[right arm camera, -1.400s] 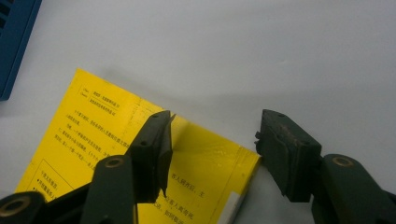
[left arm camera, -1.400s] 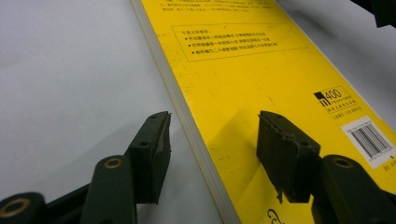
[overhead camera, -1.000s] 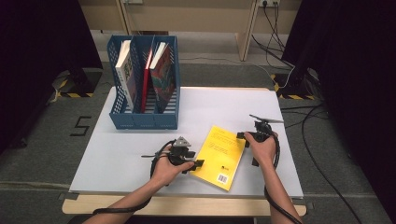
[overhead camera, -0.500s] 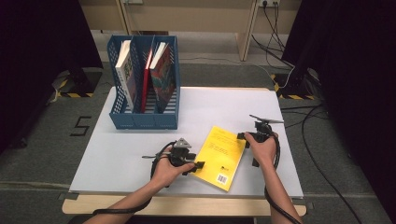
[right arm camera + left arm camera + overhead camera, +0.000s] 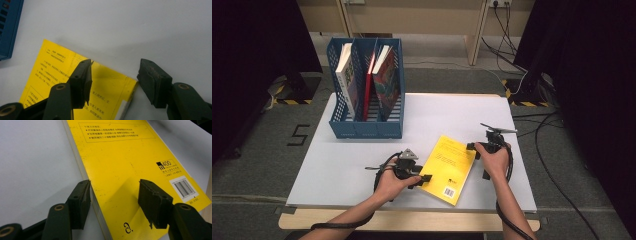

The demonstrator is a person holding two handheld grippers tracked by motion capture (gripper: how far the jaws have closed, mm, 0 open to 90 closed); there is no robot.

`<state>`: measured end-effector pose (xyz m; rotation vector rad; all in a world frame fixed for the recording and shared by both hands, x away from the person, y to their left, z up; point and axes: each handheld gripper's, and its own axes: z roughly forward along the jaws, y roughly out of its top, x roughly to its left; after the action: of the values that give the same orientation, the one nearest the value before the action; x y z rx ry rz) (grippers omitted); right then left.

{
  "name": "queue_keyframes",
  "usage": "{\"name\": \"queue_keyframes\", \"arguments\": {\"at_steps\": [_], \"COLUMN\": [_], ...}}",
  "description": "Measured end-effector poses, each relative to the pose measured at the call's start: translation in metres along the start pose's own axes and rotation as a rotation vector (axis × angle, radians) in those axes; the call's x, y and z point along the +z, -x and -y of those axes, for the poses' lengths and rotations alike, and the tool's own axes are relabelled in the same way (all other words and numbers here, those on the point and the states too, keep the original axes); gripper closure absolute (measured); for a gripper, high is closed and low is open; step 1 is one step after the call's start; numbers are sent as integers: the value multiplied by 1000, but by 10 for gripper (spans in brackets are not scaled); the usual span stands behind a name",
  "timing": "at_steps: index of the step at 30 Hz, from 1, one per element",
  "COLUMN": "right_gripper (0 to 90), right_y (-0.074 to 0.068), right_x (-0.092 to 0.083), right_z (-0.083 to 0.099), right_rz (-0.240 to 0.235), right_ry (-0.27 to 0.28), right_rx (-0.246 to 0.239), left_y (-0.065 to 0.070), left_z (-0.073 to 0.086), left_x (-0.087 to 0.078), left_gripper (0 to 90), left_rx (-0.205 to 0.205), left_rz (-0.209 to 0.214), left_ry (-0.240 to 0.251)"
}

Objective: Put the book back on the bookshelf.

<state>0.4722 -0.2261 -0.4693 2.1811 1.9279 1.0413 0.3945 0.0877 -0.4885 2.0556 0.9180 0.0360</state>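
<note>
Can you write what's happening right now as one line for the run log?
thing: flat yellow paperback book on white table | left gripper: open, straddling its long edge | right gripper: open over its corner | blue plastic file rack: three books

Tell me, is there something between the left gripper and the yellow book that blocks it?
Nothing visible does. The left gripper stands open astride the long edge of the yellow book, one jaw over the table, one over the cover.
</note>
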Motion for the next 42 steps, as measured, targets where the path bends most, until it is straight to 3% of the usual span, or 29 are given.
{"name": "queue_keyframes", "arguments": {"at_steps": [14, 23, 25, 29, 39, 42], "right_gripper": [435, 431, 430, 436, 452, 459], "right_y": [7, 0, -2, -2, -8, -11], "right_x": [-5, -1, -1, -1, 6, 9], "right_z": [-1, 0, 1, 1, -3, -6], "right_rz": [-4, -1, 17, 15, 13, -10], "right_ry": [-18, -31, -22, -17, -25, -33], "right_rx": [11, -13, -24, 13, 4, 18], "left_y": [1, 1, 2, 3, 6, 7], "left_z": [0, 1, 1, 2, 6, 6], "left_x": [1, 0, 0, 0, -1, -2], "left_gripper": [418, 409, 408, 402, 394, 403], "left_rx": [1, -6, -2, -3, -6, -6], "left_rz": [-3, 4, 2, -3, 9, 27], "left_ry": [-5, -14, -15, -11, -8, -17]}}
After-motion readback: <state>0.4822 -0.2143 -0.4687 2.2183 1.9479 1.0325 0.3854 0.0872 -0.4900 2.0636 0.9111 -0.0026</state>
